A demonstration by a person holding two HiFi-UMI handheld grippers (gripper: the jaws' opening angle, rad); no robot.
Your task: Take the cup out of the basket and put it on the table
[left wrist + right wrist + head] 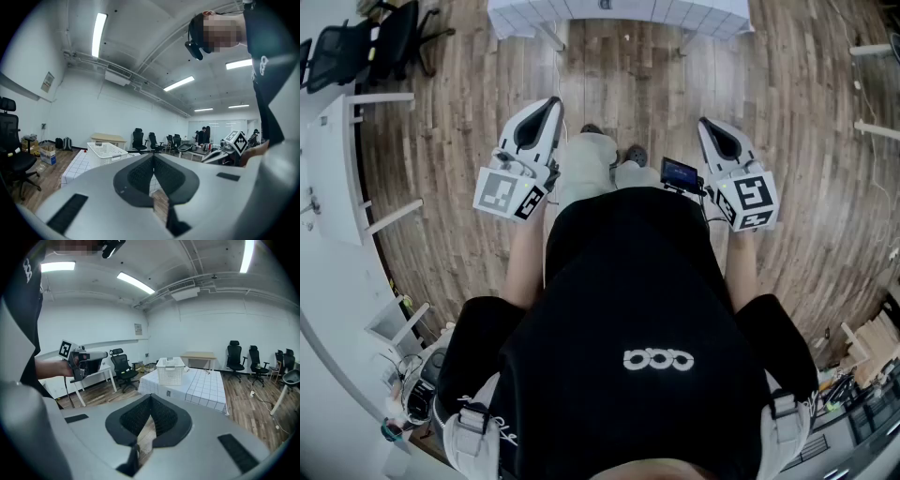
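My left hand-held gripper (153, 156) and right hand-held gripper (150, 397) are clenched empty — the cup, unseen in the basket (170, 371), is probably light and stiff, best pinched at its rim.

Left gripper (551, 103) and right gripper (706, 123): white-grey shells, black textured pads (166, 416); marker cubes (508, 194): black-and-white square pattern; basket (170, 370): white, open lattice walls; table (206, 385): covered in white with a thin dark grid; floor (806, 187): brown wood planks, grey-streaked; shirt (628, 300): black with a small white logo; office chairs (234, 357): black.
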